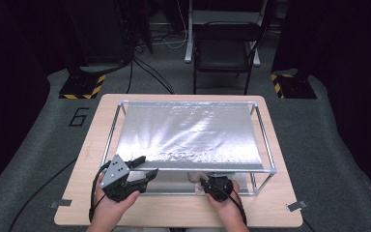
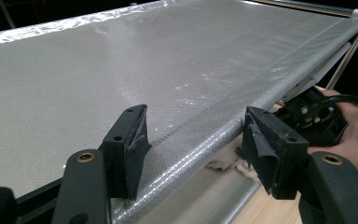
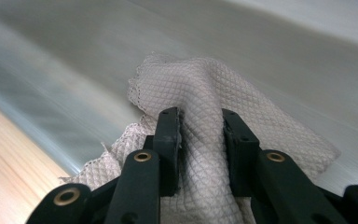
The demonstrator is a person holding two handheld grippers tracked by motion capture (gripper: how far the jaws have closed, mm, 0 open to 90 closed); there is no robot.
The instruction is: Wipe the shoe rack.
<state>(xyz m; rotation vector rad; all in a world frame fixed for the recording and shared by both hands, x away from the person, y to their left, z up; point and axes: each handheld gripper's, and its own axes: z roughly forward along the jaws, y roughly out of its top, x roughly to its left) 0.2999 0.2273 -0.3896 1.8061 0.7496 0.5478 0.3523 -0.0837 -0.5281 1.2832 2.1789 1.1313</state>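
Note:
A metal frame (image 1: 265,145) stands on the wooden table (image 1: 174,212), with a silvery sheet (image 1: 188,130) stretched across its top. My left gripper (image 1: 147,165) sits at the frame's front left. In the left gripper view it (image 2: 196,116) is open, one jaw resting on the sheet (image 2: 121,60) and the other past its front edge. My right gripper (image 1: 206,182) reaches under the front rail. In the right gripper view it (image 3: 200,114) is shut on a white waffle-weave cloth (image 3: 191,84), which lies on a silvery lower surface (image 3: 261,56). The left gripper view also shows the cloth (image 2: 223,163) below the rail.
A black folding chair (image 1: 222,48) stands beyond the table. Two stand bases with yellow-black stripes (image 1: 82,87) sit on the floor at either side behind it. A "6" (image 1: 78,117) is marked on the grey floor to the left. Bare wood (image 3: 9,154) runs along the table's front.

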